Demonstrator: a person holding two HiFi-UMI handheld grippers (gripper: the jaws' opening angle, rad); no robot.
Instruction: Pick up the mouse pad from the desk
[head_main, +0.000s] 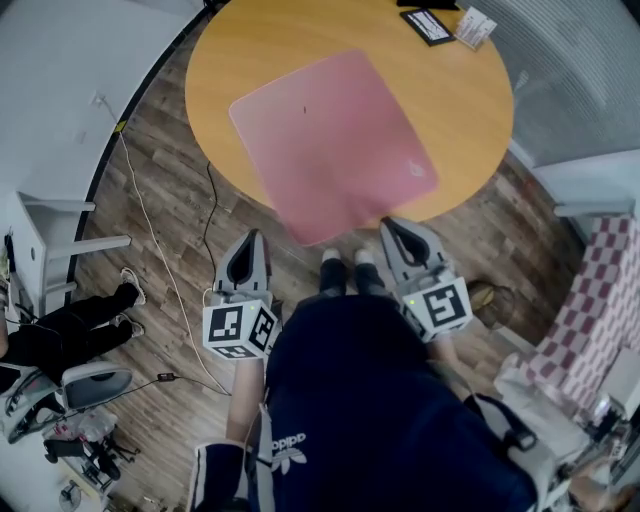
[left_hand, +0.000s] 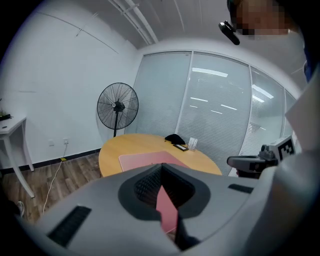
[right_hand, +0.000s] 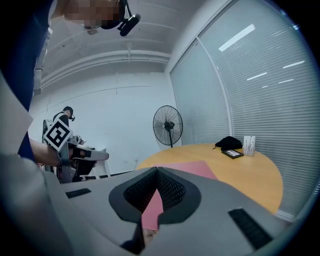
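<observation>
**Mouse pad not yet lifted**

The pink mouse pad (head_main: 330, 140) lay on the round table (head_main: 460, 100), its near edge overhanging the rim. The left gripper (head_main: 250, 240) and the right gripper (head_main: 392, 226) hovered just short of that edge, both pressed together and pinching nothing. The grasp and lift remained to be done.

The only word we can read is "adidas" (head_main: 288, 441), in white with the trefoil mark, upside down on the dark blue jacket (head_main: 390, 400) at the lower centre of the head view. The left marker cube (head_main: 240, 331) and the right marker cube (head_main: 440, 307) carry black-and-white square code patterns, without letters. The print on the small white box (head_main: 475, 27) at the top right, and the pale mark in the corner of the pink mouse pad (head_main: 330, 140), are too small for us to read.
</observation>
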